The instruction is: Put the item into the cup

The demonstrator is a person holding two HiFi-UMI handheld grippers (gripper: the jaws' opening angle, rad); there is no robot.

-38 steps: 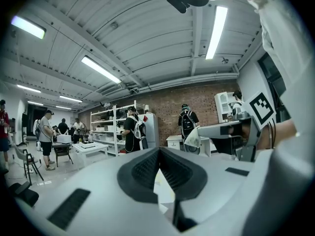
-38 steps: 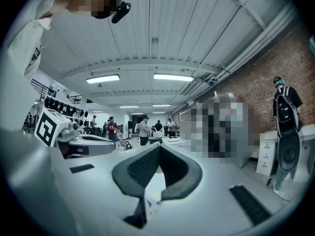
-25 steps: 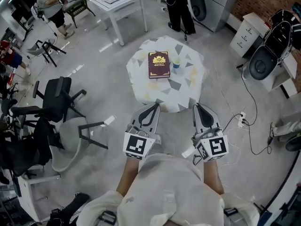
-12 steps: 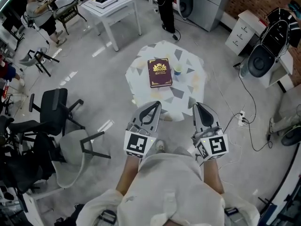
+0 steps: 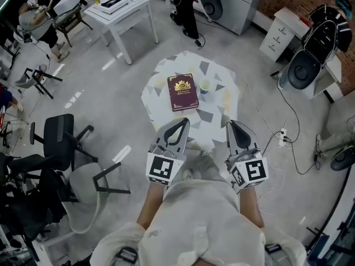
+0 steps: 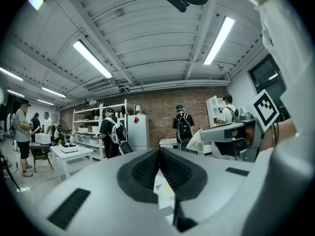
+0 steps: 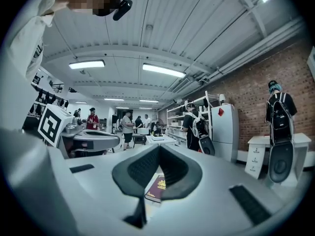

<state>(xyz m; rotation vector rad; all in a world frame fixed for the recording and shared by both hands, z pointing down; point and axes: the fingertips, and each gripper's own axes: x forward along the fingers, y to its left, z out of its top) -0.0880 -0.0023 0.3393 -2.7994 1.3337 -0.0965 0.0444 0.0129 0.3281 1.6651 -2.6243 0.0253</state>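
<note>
Both left gripper (image 5: 178,124) and right gripper (image 5: 232,125) hang short of the surface (image 5: 217,111), fingers (image 6: 140,173) pressed together, empty: approach stage, I reckon; next, reach toward the cup (image 5: 204,86).

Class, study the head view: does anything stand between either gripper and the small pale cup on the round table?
Nothing visible does. The small pale cup stands beside the maroon hardcover book on the round patterned-cloth table; the left gripper and right gripper, both shut, are at its near edge, with only cloth between.
</note>
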